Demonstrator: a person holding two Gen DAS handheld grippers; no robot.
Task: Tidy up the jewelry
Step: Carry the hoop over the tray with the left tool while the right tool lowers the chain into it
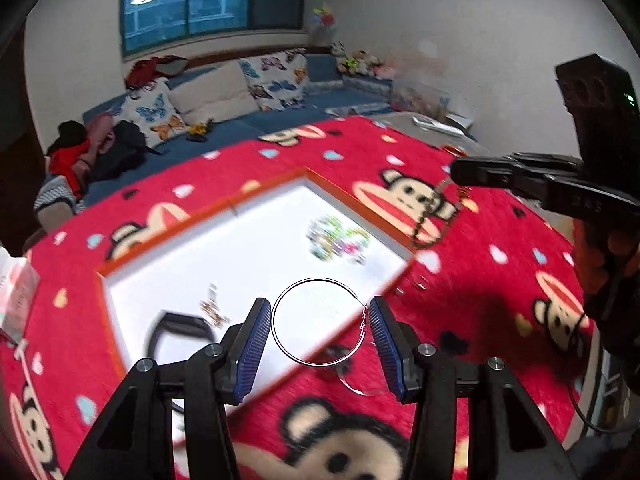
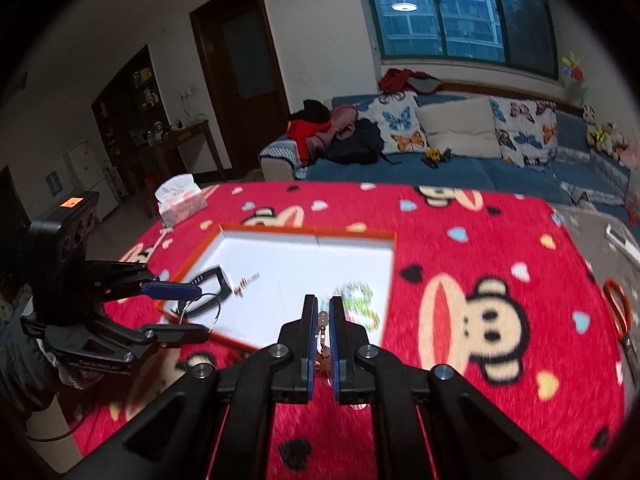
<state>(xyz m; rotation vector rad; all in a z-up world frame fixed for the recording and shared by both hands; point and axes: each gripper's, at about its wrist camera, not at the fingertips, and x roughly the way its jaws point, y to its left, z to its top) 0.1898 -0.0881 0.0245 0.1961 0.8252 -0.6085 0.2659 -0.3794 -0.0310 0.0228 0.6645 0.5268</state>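
Note:
A white tray with an orange rim [image 1: 200,220] [image 2: 304,236] lies on the red monkey-print blanket. In it are a black band [image 1: 176,330] [image 2: 210,280], a small gold piece [image 1: 214,312] [image 2: 244,282] and a colourful bead bracelet [image 1: 338,238] [image 2: 360,300]. My left gripper [image 1: 318,322] [image 2: 188,308] holds a large thin hoop earring [image 1: 320,284] [image 2: 216,314] between its blue pads over the tray's near corner. My right gripper [image 2: 323,312] [image 1: 460,174] is shut on a gold chain [image 2: 323,344] that dangles [image 1: 430,216] above the tray's right edge.
A tissue box [image 2: 180,198] [image 1: 16,296] stands at the blanket's left edge. Orange-handled scissors [image 2: 618,308] lie at the right. A second thin hoop [image 1: 352,380] lies on the blanket by the left gripper. A blue sofa [image 2: 440,168] with cushions is behind.

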